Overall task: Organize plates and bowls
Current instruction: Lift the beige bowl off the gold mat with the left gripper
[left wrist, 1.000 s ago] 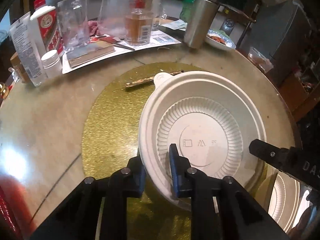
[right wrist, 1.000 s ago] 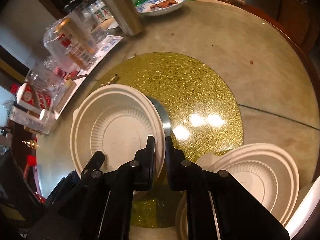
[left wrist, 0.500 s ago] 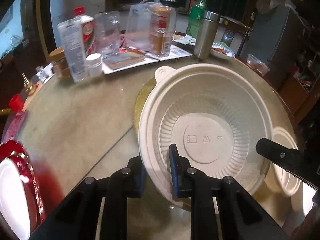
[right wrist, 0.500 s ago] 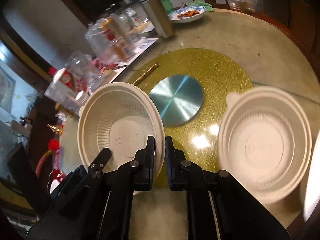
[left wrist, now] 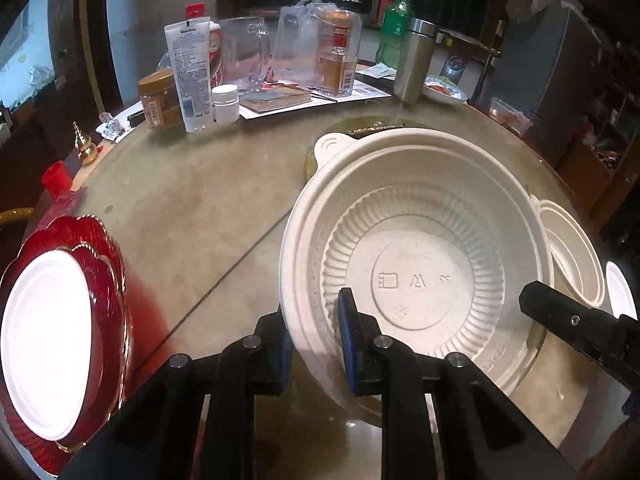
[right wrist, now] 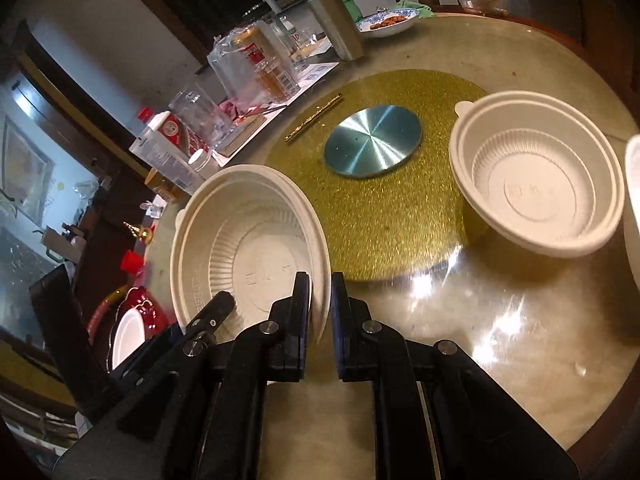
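Both hand-held grippers, left (left wrist: 312, 344) and right (right wrist: 320, 312), pinch the light, flexible disposable bowl (left wrist: 416, 264) at its rim, at 6 o'clock.

From my left wrist view, the bowl (left wrist: 416, 276) fills the centre-right of the frame, its near rim between the left gripper (left wrist: 316, 340) fingers. A plate (left wrist: 52, 336) lies at lower left on the table (left wrist: 192, 216). Bottles and a flask (left wrist: 412, 60) stand along the top. In my right wrist view, a second bowl (right wrist: 536, 184) sits at right, a metal disc (right wrist: 372, 146) centre, the right gripper (right wrist: 320, 312) on the held bowl's rim.
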A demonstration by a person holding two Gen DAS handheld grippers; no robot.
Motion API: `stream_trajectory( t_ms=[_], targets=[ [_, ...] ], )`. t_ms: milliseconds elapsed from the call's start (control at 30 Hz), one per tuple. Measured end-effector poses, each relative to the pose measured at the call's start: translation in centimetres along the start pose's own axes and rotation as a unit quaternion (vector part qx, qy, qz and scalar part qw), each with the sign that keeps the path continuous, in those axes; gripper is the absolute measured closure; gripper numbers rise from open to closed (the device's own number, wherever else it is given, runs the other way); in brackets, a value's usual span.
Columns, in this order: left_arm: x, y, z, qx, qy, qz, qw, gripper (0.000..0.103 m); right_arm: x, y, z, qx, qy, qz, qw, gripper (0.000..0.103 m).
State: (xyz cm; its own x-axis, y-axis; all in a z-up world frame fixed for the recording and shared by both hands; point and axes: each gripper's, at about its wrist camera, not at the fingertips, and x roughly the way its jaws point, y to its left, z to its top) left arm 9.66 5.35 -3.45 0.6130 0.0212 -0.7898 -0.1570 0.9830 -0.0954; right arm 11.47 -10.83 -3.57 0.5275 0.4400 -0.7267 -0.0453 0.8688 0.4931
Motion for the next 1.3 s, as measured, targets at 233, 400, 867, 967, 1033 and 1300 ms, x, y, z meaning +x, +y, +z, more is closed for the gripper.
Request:
stream_trajectory(
  t_ms=[233,400,867,967,1033,1300],
  targets=[
    [-0.7,-0.1,-1.1,0.013,-0.009,0.0,0.9999,0.084,-0.7,-0.5,-1.8,0.008,-0.016,0.005,1.0,0.093],
    [-0.4,-0.2,-1.8,0.02,-0.012,0.007,0.9997,0.084,-0.5,-0.8,-2.7,0.005,-0.029,0.007,1.0,0.093],
    [-1.7,0.3,-2.7,0.026,-0.049,0.037,0.9978,0.084,0.0,-0.2,-3.8,-0.032,-0.061,0.019,0.997,0.093],
    [-1.6,0.4,-2.8,0.027,-0.049,0.039,0.9977,0.083,0.1,-0.1,-3.8,-0.035,-0.063,0.02,0.997,0.093],
    [-1.6,0.3,-2.8,0.029,-0.052,0.041,0.9974,0.083,0.3,-0.2,-3.8,-0.034,-0.063,0.021,0.997,0.093],
    [-1.4,0.2,-2.9,0.027,-0.053,0.04,0.9974,0.083,0.5,0.0,-3.8,-0.039,-0.068,0.022,0.997,0.093]
  ],
)
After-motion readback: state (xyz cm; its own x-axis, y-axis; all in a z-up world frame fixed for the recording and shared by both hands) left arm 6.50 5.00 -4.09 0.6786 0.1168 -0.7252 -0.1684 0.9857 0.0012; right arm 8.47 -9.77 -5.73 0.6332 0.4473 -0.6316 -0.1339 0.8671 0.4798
